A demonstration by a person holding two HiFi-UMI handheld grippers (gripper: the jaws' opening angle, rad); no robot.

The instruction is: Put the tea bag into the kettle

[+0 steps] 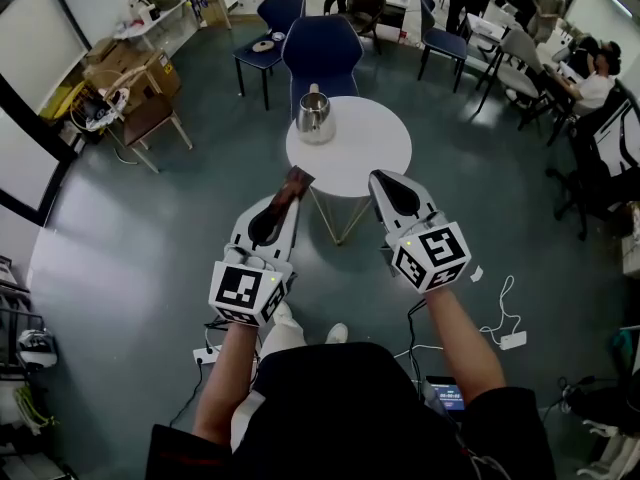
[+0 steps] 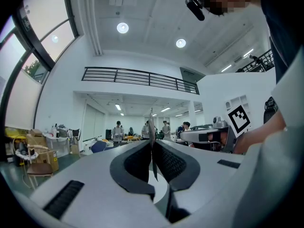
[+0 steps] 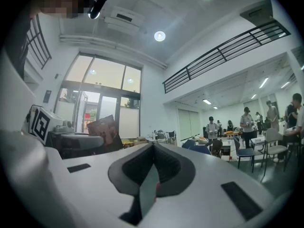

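A steel kettle [image 1: 314,115] stands on the far left part of the round white table [image 1: 365,143]. My left gripper [image 1: 289,194] is shut on a brown tea bag packet [image 1: 297,180], held in the air over the table's near edge. In the left gripper view the packet [image 2: 151,122] shows edge-on as a thin strip pinched between the pads. My right gripper [image 1: 384,179] hovers beside it, shut with nothing in it. The right gripper view shows its jaws [image 3: 153,146] closed together and the tea bag [image 3: 101,128] off to the left.
Blue chairs [image 1: 322,53] stand behind the table. Cardboard boxes [image 1: 125,73] and a wooden chair [image 1: 150,123] are at the left. Cables and a power strip [image 1: 512,339] lie on the floor at the right. People sit at desks [image 1: 560,68] far right.
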